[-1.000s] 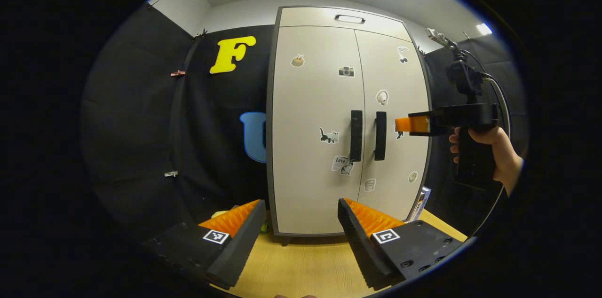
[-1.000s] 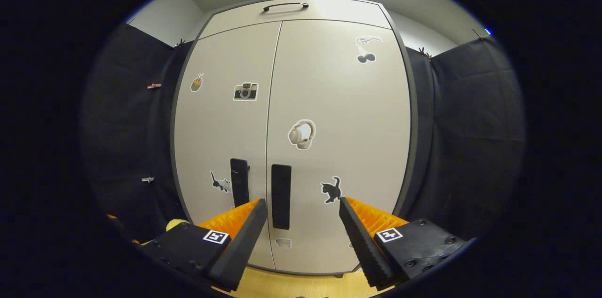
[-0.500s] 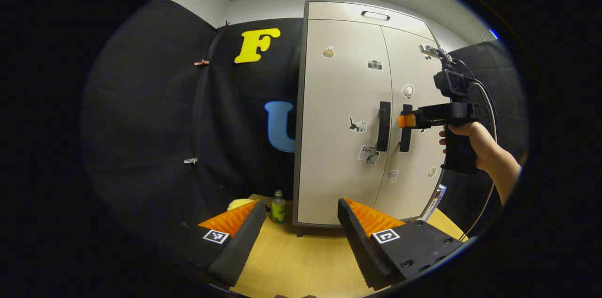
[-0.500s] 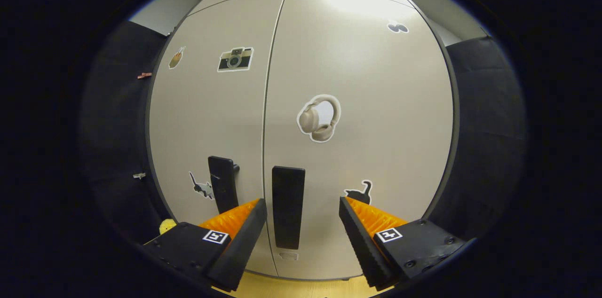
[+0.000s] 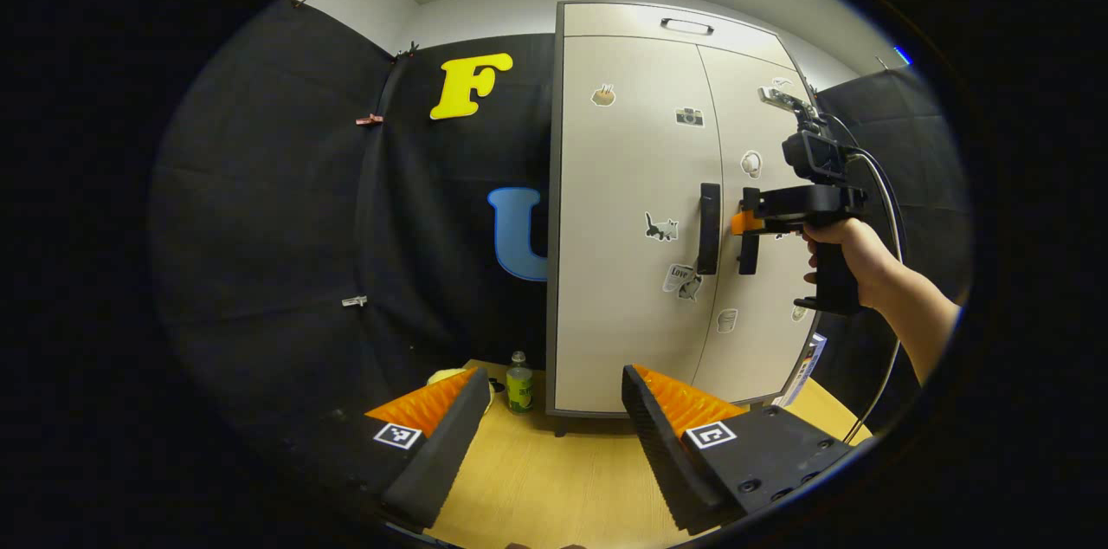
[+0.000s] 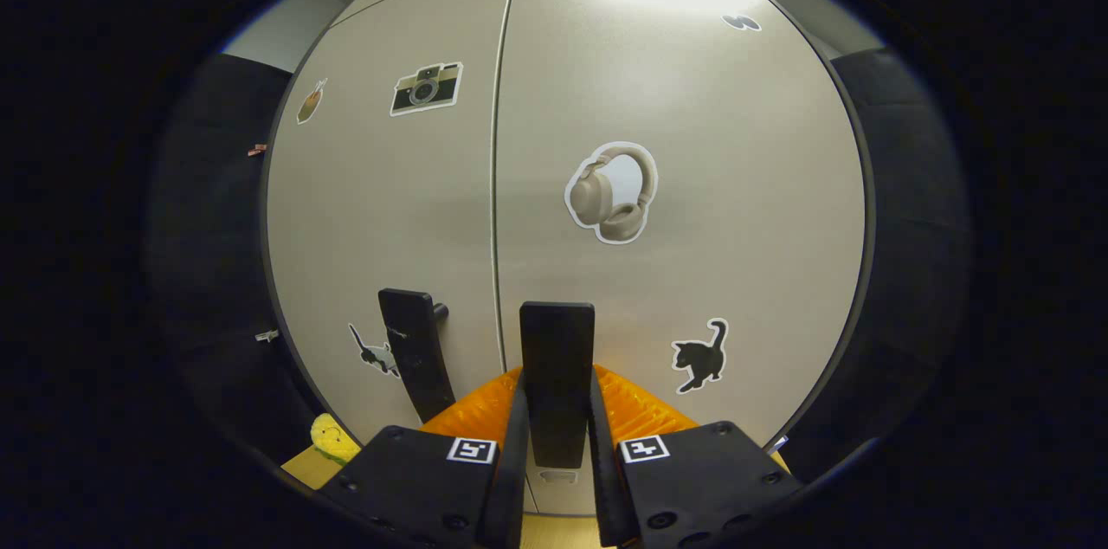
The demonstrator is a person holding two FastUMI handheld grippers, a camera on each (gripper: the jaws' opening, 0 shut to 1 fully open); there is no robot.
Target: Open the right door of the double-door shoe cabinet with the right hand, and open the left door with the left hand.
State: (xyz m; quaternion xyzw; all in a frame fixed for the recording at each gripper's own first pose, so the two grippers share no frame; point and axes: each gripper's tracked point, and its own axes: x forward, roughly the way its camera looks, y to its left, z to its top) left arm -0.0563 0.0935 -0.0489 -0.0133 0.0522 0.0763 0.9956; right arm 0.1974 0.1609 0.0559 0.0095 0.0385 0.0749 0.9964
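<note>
A tall beige double-door cabinet (image 5: 632, 185) with stickers stands on a wooden table, both doors closed. Each door carries a black vertical handle. In the right gripper view my right gripper (image 6: 556, 436) is shut on the right door's handle (image 6: 557, 358), a finger pressed to each side of it. The left door's handle (image 6: 414, 358) stands free just beside it. The left gripper view shows the right gripper (image 5: 743, 224), held by a hand, at the right handle (image 5: 748, 250). My left gripper (image 5: 554, 397) is open, well back from the cabinet and below the left handle (image 5: 708, 227).
A small green bottle (image 5: 518, 384) and a yellow object (image 5: 446, 377) sit on the wooden table (image 5: 554, 471) left of the cabinet's foot. A flat box (image 5: 805, 367) leans at the cabinet's right side. A cable (image 5: 892, 211) trails from the right gripper. Black cloth walls surround the booth.
My right gripper moved forward to the right door's handle and closed on it. My left gripper swung so the cabinet sits farther right in its view, then barely moved; it stayed open.
</note>
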